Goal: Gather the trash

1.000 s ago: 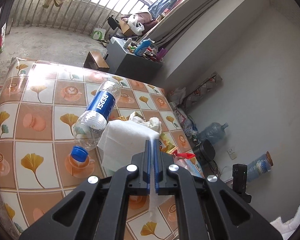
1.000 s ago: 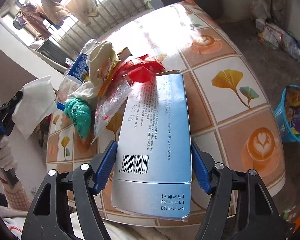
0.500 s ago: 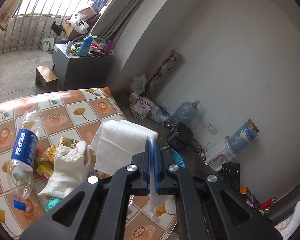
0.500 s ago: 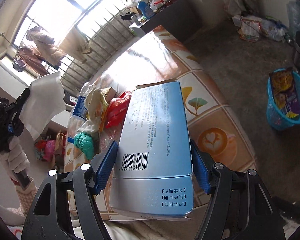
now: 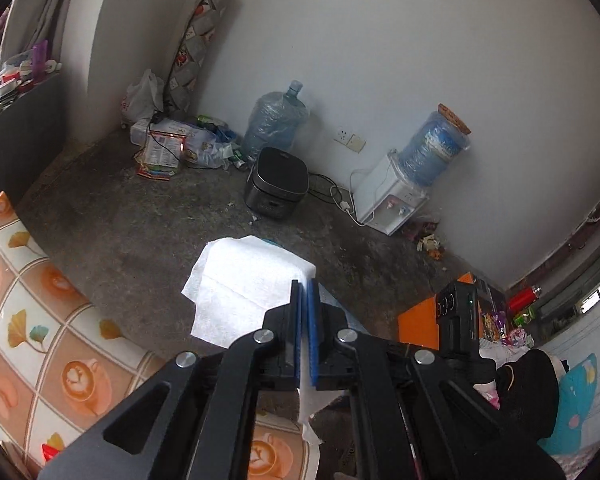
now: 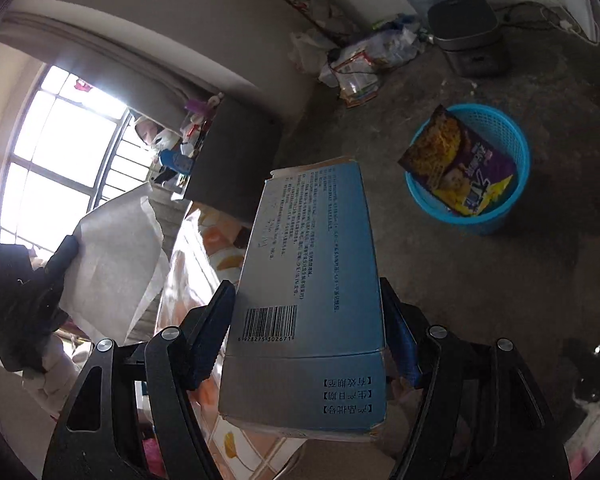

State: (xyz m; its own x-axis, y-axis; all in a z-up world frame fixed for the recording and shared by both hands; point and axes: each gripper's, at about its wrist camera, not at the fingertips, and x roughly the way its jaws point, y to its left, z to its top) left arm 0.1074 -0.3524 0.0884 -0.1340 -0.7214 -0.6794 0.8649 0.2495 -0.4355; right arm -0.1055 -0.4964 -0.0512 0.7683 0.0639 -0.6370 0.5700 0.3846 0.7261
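My left gripper (image 5: 304, 284) is shut on a white paper tissue (image 5: 240, 280) and holds it in the air past the table edge, over the concrete floor. The tissue also shows at the left of the right wrist view (image 6: 112, 264). My right gripper (image 6: 308, 304) is shut on a long blue cardboard box (image 6: 312, 280) with a barcode, held in the air. A round blue plastic basket (image 6: 500, 216) stands on the floor ahead and to the right of the box. A purple and yellow snack packet (image 6: 460, 168) lies in it.
The patterned table (image 5: 28, 312) is at the lower left. On the floor by the wall stand a black rice cooker (image 5: 276, 184), a water dispenser (image 5: 392, 204), a large water bottle (image 5: 272, 120) and a heap of bags and wrappers (image 5: 180, 144). A grey cabinet (image 6: 232, 160) stands by the window.
Both grippers have swung away from the table toward the floor, each still holding its item. The blue basket has come closer in the right wrist view.
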